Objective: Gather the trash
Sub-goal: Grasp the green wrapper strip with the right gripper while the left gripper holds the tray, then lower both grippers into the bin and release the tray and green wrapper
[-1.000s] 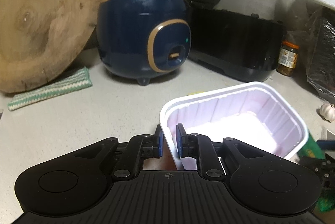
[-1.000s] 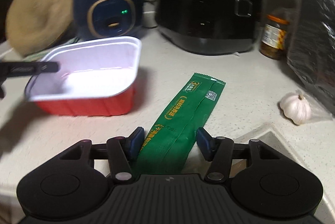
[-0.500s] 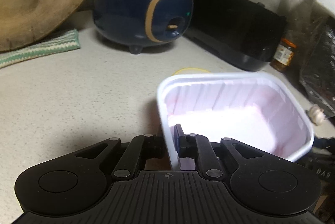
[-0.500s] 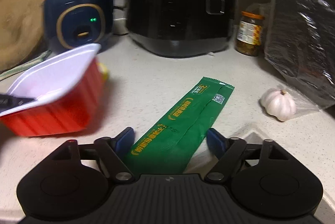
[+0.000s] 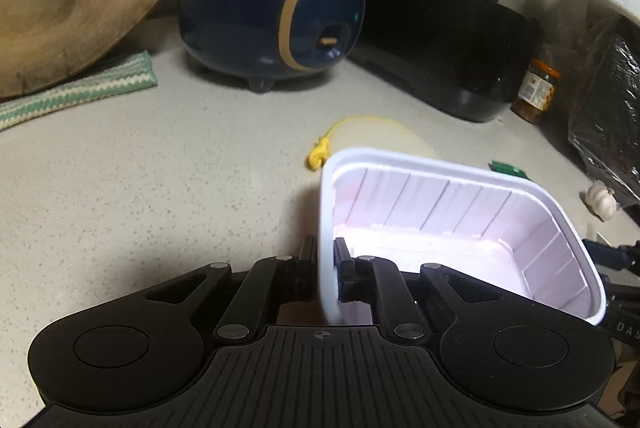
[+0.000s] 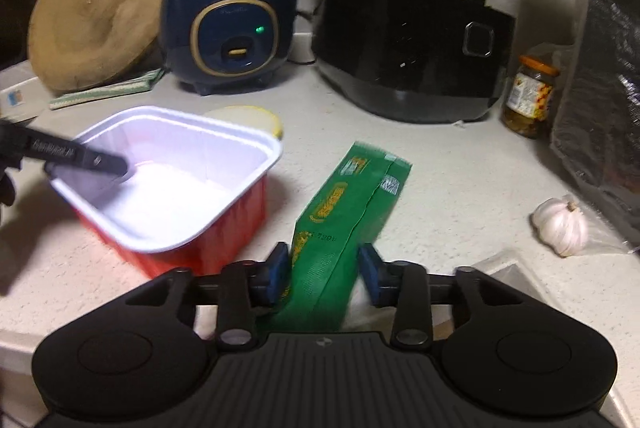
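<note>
- Red-sided tub point(image 6: 176, 188) with a white inside, empty takeaway type: looks light, thin-walled and flexy. Sits left of centre on the grey desk point(image 5: 160, 188).
- Left gripper point(image 5: 326, 270) is clamped shut on the tub's near rim, one finger inside the wall, one outside. Rim lip is the stiffest part, a sensible hold; squeeze harder and I'd expect the wall to buckle.
- Green wrapper point(image 6: 344, 224) lies just right of the tub, near end between the fingers of the right gripper point(image 6: 324, 272). Those are closing on it; left pad point(image 6: 276, 270) is at the foil, right pad point(image 6: 370, 274) shows a gap, so not pinched yet.
- Wrapper looks like slick film, almost weightless, floppy. It seems to be humping up as the fingers come in. Best taken across the narrow width near the end, as lined up; likely to slide out if only a corner is caught.
- Yellow-edged lid point(image 5: 380, 138) behind the tub, probably trash too.
- Room: open desk in front of the tub on the left side. Behind: blue cooker point(image 6: 228, 24), black cooker point(image 6: 412, 48), wooden board point(image 6: 96, 8). Right side tighter: jar point(image 6: 530, 96), garlic bulb point(image 6: 562, 224), dark foil bag point(image 6: 604, 108).
- Desk edge or step runs just under the right gripper, near the wrapper's tail. Lifting up and back looks the clearest way out.
</note>
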### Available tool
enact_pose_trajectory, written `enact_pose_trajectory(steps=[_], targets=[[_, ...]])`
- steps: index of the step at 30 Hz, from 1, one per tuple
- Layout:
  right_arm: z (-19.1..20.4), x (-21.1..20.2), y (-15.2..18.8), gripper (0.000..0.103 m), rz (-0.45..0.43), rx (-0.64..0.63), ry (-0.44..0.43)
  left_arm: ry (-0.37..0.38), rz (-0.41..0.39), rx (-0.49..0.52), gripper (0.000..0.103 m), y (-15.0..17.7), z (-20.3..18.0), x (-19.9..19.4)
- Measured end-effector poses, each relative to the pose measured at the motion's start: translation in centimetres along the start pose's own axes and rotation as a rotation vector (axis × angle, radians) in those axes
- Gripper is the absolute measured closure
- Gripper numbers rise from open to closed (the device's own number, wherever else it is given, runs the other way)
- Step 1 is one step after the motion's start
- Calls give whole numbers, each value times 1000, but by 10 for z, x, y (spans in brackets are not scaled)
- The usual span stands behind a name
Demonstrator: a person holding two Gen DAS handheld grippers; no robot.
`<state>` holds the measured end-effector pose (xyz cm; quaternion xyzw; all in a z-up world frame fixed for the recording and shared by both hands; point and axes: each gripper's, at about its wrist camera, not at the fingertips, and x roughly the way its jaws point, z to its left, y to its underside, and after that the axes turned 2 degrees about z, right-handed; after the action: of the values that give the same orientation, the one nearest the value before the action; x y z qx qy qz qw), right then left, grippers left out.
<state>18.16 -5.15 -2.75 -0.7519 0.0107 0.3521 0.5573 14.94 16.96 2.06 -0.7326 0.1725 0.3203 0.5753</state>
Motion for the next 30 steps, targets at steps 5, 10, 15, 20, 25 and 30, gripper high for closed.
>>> enact_pose_trajectory(steps=[5, 10, 15, 20, 25, 30], targets=[[0, 16, 1, 32, 8, 62, -3, 8, -18, 30, 90, -1, -2, 5], [0, 12, 1, 63, 4, 93, -42, 62, -5, 0, 90, -1, 4, 4], [-2, -11, 8, 74, -11, 121, -107, 72, -32, -64, 94, 3, 13, -8], [-8, -50, 21, 74, -63, 159, -143, 85, -85, -65, 93, 8, 11, -38], [-12, -98, 49, 74, -130, 175, -159, 111, -134, -4, 93, 24, -8, -69], [-13, -135, 98, 74, -136, 172, -116, 204, -152, 76, 93, 50, -44, -92]])
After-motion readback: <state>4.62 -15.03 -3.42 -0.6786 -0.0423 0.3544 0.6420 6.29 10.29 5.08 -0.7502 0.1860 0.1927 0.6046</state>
